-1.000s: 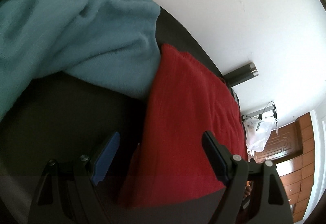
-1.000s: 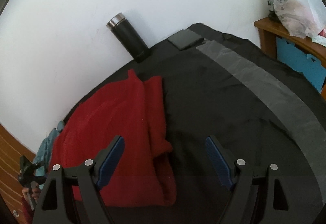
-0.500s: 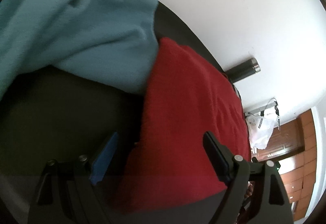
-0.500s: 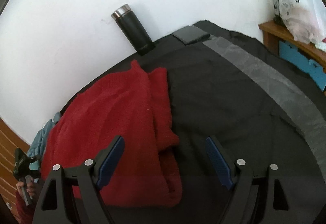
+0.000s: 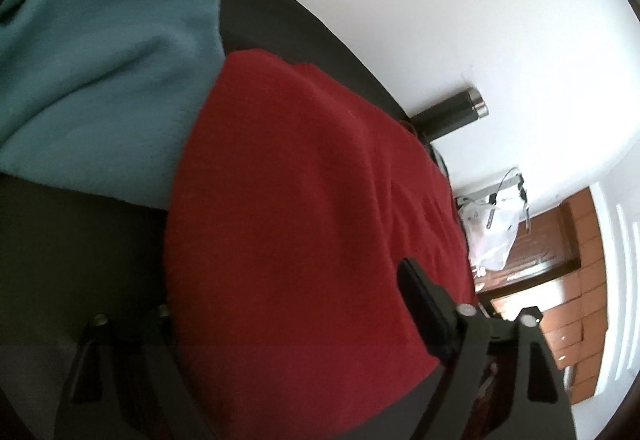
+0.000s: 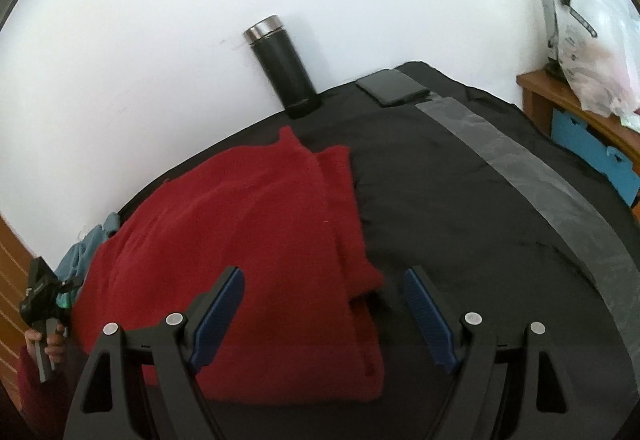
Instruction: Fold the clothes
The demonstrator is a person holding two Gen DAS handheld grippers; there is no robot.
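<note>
White wall (image 5: 400, 0) backed the dark work surface (image 5: 72, 260) in the left wrist view, with brick and a white door frame off to the right; the red garment (image 5: 304, 208) filled the space directly ahead of the left gripper (image 5: 288, 296) and ran under its near edge, so that the cloth lay between the two fingers; the right finger (image 5: 424, 304) stood over the fabric while the left one was lost behind the red edge, and the jaws were closing with the garment between them, though whether the pads already pressed on it could not be told; that approach looked meant to catch the garment's near left border for a fold; a teal garment (image 5: 100, 52) lay heaped ahead and to the left, touching the red one, probably waiting its turn; a dark flask (image 5: 452, 116) stood at the wall far ahead to the right, clear of the cloth. From the right wrist view the same white wall rose behind the black surface (image 6: 460, 208), which carried a grey strip (image 6: 540, 176) running off to the right; the right gripper (image 6: 320, 312) hung with its blue pads wide apart and nothing pressed between them, straddling the red garment's right edge, seemingly poised to take that side; the flask stood well ahead by a flat dark slab (image 6: 392, 86); far to the left a hand (image 6: 48, 344) held the other tool's handle.
</note>
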